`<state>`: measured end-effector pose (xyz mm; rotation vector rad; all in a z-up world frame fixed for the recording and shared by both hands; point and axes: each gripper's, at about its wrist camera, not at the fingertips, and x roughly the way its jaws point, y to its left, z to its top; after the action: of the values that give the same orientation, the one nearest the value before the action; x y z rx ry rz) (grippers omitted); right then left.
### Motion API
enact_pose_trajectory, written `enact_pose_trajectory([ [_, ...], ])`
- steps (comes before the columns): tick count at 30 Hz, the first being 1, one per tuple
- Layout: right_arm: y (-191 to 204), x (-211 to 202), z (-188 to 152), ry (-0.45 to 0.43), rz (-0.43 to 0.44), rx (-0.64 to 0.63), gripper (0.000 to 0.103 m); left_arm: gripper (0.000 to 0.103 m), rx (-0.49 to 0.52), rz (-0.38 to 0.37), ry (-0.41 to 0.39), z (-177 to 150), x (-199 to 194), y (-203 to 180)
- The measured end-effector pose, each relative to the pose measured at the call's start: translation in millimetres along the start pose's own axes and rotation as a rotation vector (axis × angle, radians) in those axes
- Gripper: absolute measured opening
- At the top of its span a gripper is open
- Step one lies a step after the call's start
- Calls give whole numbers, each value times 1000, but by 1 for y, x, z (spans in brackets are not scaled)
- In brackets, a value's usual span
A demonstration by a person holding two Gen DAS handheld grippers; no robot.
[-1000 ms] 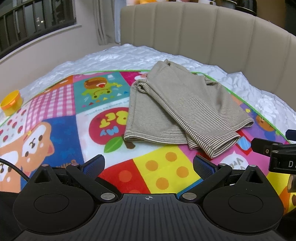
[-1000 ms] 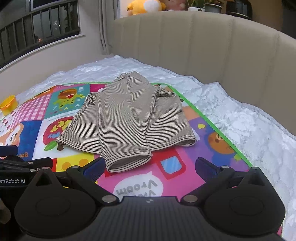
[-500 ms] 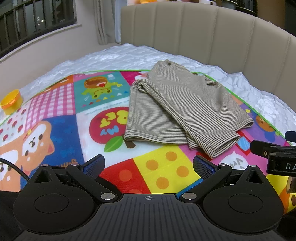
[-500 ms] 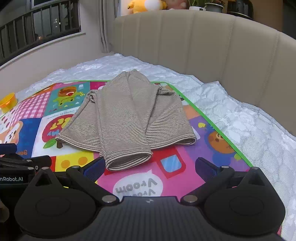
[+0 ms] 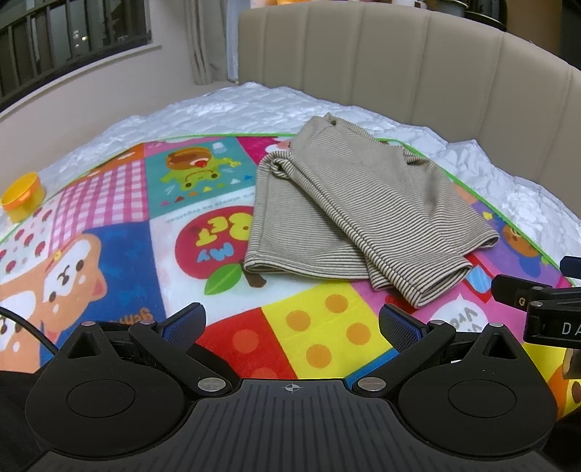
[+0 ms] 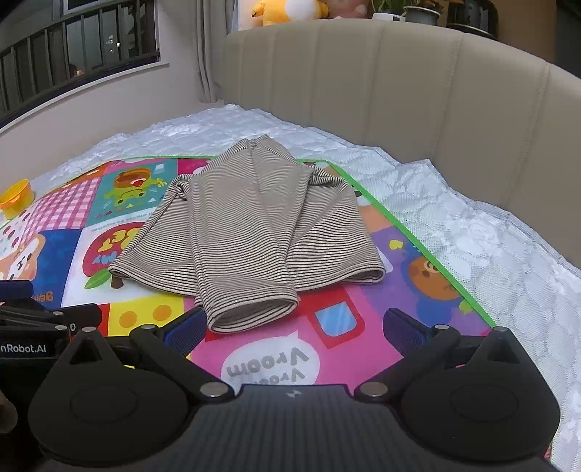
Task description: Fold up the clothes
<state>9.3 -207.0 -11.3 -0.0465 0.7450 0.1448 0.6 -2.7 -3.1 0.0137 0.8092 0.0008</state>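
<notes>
A home bedroom: padded headboard [image 6: 381, 83], quilted mattress [image 6: 472, 232], cartoon play mat [image 5: 120, 232], plush toys [image 6: 287, 11] above.

Even, soft indoor light falls from above; the window [image 6: 80, 61] is dark outside. Colours on the play mat [image 5: 319, 337] read bright and clear. Shadows are faint, only a thin one under the striped garment [image 6: 250, 232]. Both views are sharp, without glare, and bend strongly toward the edges
</notes>
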Motion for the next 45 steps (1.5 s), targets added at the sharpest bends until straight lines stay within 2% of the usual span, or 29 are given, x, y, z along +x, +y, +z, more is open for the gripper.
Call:
enact_pose_trajectory([
  [45,1,0,0,9,2,-4,103,103,0,-4,22,-1,3,1],
])
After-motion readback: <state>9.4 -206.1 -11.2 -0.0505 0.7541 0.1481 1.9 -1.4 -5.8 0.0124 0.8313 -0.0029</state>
